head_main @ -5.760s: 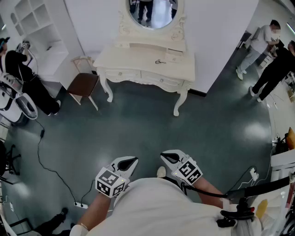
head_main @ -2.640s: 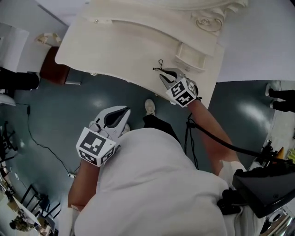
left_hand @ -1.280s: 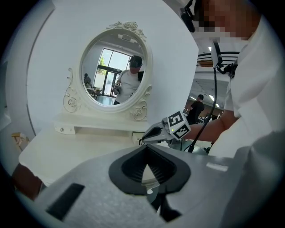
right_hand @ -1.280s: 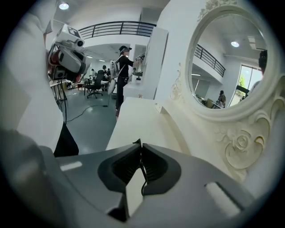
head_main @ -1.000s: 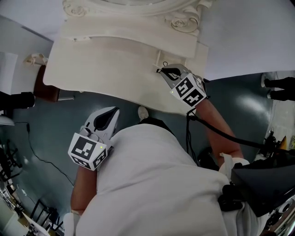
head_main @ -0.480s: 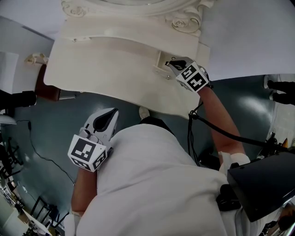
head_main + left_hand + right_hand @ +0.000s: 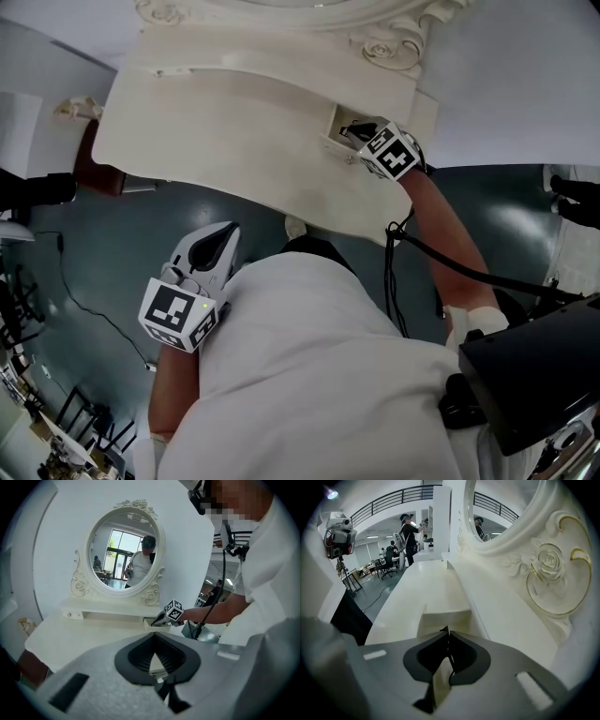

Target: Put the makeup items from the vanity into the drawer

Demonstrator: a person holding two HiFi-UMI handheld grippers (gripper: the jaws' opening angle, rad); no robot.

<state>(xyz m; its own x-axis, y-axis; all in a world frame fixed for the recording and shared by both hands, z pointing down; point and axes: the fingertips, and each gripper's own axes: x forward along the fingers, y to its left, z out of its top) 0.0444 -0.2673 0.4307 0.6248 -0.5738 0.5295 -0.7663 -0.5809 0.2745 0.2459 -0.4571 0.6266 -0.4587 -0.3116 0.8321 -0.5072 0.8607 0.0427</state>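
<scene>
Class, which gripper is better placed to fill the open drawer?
Right. The right gripper sits at the open drawer, shut on a thin black item; the left gripper hangs far off.

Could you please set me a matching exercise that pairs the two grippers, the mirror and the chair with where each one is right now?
Things:
1. left gripper
2. right gripper
3. oval mirror
4. brown chair

Places:
A. beside the vanity's end, at the head view's left
B. at the small open drawer, shut on a thin black cord
C. above the back of the vanity top
D. held low by the person's torso, off the vanity

Pairs: 1-D, 2-B, 3-C, 4-A
</scene>
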